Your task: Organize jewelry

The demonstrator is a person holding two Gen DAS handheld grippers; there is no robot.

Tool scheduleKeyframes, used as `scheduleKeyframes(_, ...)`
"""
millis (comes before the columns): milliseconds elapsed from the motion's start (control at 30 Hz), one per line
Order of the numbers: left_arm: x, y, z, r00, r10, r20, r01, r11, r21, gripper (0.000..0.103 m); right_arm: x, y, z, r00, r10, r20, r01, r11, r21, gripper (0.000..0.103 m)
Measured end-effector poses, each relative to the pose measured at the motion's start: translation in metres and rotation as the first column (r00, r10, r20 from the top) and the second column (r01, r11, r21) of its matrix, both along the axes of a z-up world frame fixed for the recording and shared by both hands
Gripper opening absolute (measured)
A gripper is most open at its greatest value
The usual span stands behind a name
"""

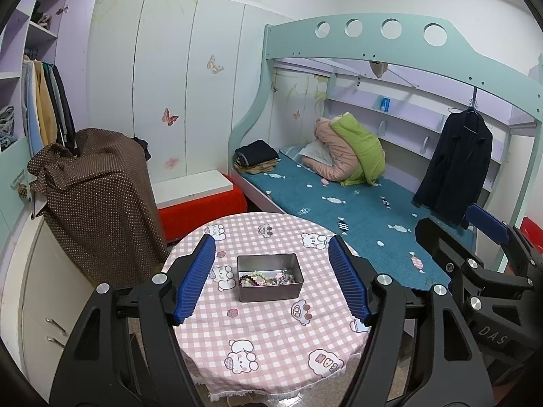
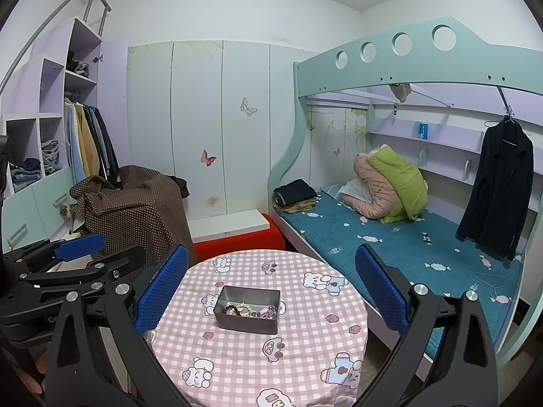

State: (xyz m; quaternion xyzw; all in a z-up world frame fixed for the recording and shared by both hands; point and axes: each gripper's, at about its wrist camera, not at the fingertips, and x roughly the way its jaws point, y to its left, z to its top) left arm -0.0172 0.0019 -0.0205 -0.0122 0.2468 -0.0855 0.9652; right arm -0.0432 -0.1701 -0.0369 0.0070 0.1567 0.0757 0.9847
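A grey metal tin (image 1: 268, 291) stands near the middle of a round table with a pink checked cloth (image 1: 271, 346). Several bead bracelets (image 1: 268, 278) lie inside it. My left gripper (image 1: 271, 278) is open and empty, held above the table with the tin between its blue pads. In the right wrist view the tin (image 2: 249, 320) holds the same bracelets (image 2: 249, 309), and my right gripper (image 2: 271, 291) is open and empty above the table (image 2: 271, 366). Each gripper shows at the edge of the other's view, the right one (image 1: 488, 227) and the left one (image 2: 79, 246).
A bunk bed with a teal mattress (image 1: 356, 213) stands right of the table, with a dark jacket (image 1: 458, 166) hanging from it. A chair draped in brown dotted cloth (image 1: 98, 196) stands left. A red stool (image 1: 203, 207) is behind the table. White wardrobe doors line the back.
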Motion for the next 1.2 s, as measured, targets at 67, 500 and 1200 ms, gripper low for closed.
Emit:
scheduleKeyframes(67,0.0005,0.0010,-0.0005,1.000,0.004,0.000,-0.004,1.000,0.001,0.073,0.0001,0.0000,0.0001,1.000,0.001,0.001,-0.001,1.000,-0.001,0.095)
scheduleKeyframes(500,0.0004,0.0055,-0.0027,1.000,0.026,0.000,-0.026,1.000,0.017,0.079,0.0014,0.0011,-0.0005,1.000,0.006,0.004,-0.006,1.000,-0.009,0.095)
scheduleKeyframes(1200,-0.0018,0.0060,-0.0017,0.999,0.039,0.016,-0.040,0.999,0.036,0.079,0.0020,0.0024,-0.0016,1.000,0.013,0.003,-0.013,1.000,-0.002,0.095)
